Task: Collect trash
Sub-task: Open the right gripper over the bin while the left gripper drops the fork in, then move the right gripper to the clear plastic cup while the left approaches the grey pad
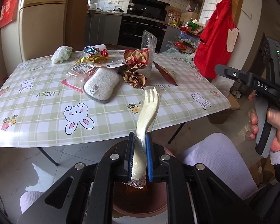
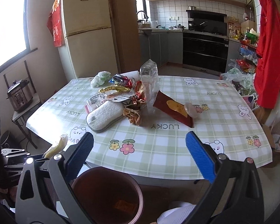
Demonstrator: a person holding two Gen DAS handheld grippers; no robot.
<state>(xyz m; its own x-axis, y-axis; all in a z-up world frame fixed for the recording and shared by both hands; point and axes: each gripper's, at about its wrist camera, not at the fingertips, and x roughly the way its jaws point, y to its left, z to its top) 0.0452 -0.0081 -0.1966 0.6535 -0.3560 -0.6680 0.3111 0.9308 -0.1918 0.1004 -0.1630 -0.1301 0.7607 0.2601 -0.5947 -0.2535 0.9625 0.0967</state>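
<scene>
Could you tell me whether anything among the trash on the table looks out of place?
The grey-edged white scrubbing sponge looks clean and intact among crumpled foil wrappers, so it may not be trash. The clear plastic clamshell box stands upright, propped in the pile, and might topple.

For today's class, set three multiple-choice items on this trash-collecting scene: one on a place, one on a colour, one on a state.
1. Where is the bin?
A. on the table
B. below the table's near edge
C. beside the fridge

2. What colour are the right claw pads?
A. blue
B. red
C. white

3. What state is the left claw in?
A. open and empty
B. shut on the wrapped fork
C. shut on the sponge

Answers: 1 B, the bin stands under the table edge in front of the person; 2 A, both ribbed pads are blue; 3 B, its pads press on the fork's handle while the sponge lies on the table.
</scene>
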